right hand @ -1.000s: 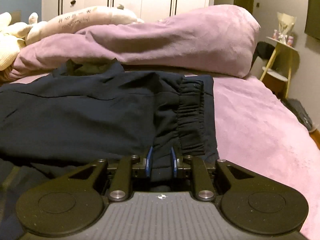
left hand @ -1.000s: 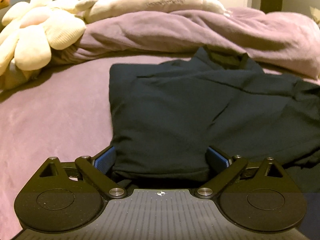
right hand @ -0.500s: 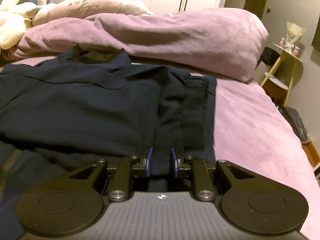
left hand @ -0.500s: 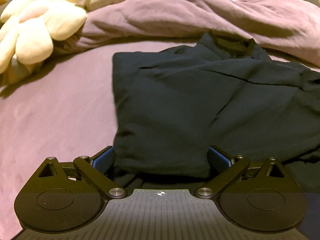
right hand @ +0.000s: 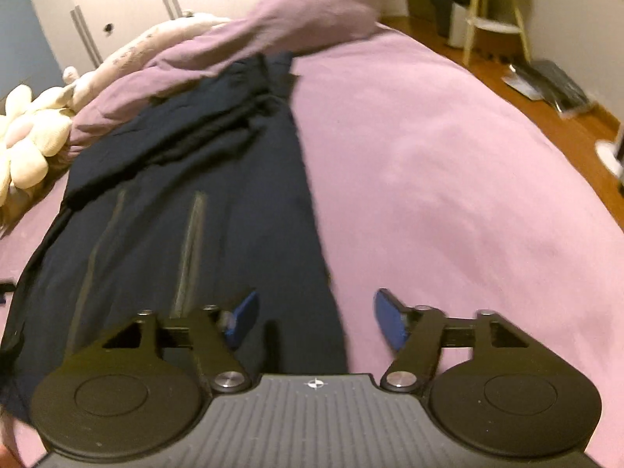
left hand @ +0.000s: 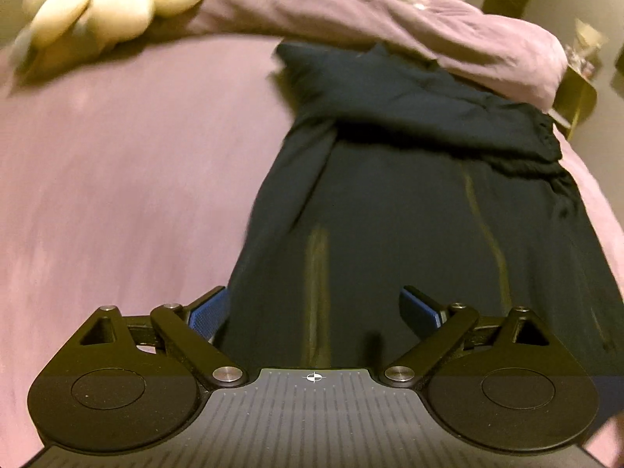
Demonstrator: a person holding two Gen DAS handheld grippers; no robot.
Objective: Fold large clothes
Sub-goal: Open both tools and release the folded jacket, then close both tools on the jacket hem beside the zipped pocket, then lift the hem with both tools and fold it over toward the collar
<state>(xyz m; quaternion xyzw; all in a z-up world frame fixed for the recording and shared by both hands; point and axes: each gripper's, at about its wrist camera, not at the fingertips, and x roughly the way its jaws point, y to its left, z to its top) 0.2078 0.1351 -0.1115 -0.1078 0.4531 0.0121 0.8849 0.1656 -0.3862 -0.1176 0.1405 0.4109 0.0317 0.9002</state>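
A dark navy garment (left hand: 409, 202) lies on the purple bed, its far part folded back over itself in a thick band (left hand: 421, 117). It also shows in the right wrist view (right hand: 187, 202), with two pale stripes along it. My left gripper (left hand: 314, 312) is open and empty above the garment's near left part. My right gripper (right hand: 316, 319) is open and empty above the garment's right edge.
A bunched purple duvet (left hand: 351, 15) lies behind the garment. Cream plush toys (left hand: 109, 0) sit at the back left, also in the right wrist view (right hand: 27, 140). The purple bedsheet (right hand: 448, 179) spreads right; beyond its edge are a wooden floor and a stool (right hand: 495, 11).
The right gripper opened and let go of the garment. Both grippers pulled back and up from the fold. Both views are blurred by motion.
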